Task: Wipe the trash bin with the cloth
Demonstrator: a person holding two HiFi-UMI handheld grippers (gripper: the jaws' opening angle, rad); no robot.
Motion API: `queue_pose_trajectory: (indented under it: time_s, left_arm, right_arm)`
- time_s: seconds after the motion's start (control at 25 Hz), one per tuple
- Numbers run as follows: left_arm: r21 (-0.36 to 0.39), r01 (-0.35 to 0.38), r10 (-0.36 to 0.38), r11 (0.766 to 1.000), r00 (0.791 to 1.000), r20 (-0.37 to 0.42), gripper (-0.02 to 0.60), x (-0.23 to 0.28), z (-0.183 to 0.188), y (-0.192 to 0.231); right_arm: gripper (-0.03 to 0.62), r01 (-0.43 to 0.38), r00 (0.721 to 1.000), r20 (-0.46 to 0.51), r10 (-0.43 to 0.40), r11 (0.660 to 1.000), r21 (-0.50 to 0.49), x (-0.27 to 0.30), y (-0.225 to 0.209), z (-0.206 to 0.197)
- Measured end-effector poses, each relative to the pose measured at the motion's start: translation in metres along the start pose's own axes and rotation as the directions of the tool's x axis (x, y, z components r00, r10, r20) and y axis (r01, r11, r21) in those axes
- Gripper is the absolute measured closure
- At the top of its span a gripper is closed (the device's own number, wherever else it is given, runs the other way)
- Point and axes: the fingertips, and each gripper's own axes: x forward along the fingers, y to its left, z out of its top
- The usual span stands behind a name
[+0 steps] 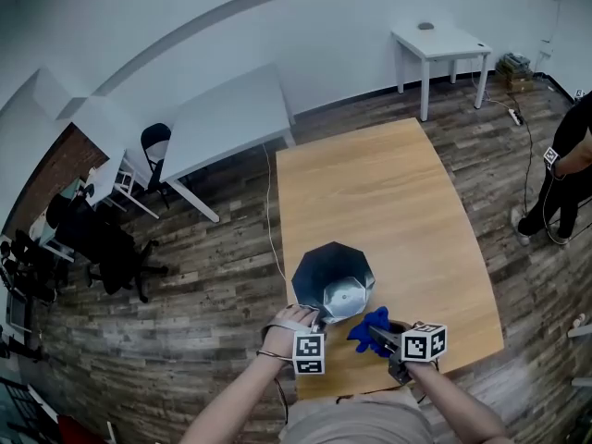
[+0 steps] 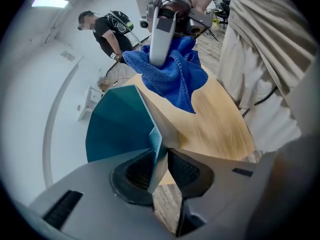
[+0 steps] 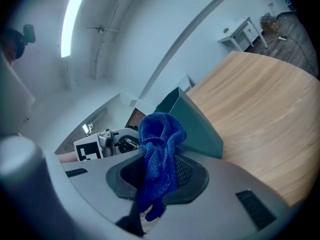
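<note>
Our left claw (image 2: 161, 169) is nipped narrow onto the rim of the trash bin (image 1: 326, 268), with the thin wall squeezed between the pads, so that's our steadying hold. The bin stands upright on the worktop (image 1: 379, 183), open top up. Our right claw (image 3: 162, 176) is clamped on the blue cloth (image 3: 159, 144), which is bunched up and hanging just beside the bin's right side, off its wall as far as we can tell. So we reckon we're at the bring-the-cloth-in step and no wiping is happening yet. Next we need to press that wad against the bin's wall and drag it along, with the left hold stopping the bin from sliding or tipping.
</note>
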Motion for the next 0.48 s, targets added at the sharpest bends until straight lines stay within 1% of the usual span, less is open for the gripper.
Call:
queue_pose_trajectory:
  time_s: [0.16, 0.32, 0.48]
  left_arm:
    - [-0.011, 0.021, -0.021, 1.0, 1.0, 0.001, 0.495, -0.001, 0.01, -0.003]
    - [-0.042, 0.044, -0.044, 0.998, 0.999, 0.001, 0.511, -0.004, 0.026, -0.007]
    - [-0.058, 0.06, -0.06, 0.996, 0.998, 0.007, 0.526, -0.003, 0.045, -0.009]
  right_arm:
    - [0.516, -0.002, 1.0, 0.016, 0.002, 1.0, 0.011, -0.002, 0.003, 0.003]
    - [0.516, -0.009, 1.0, 0.029, 0.008, 0.999, 0.031, 0.0, 0.006, 0.005]
    - [0.516, 0.0, 1.0, 0.031, -0.001, 0.998, 0.06, 0.009, 0.0, 0.005]
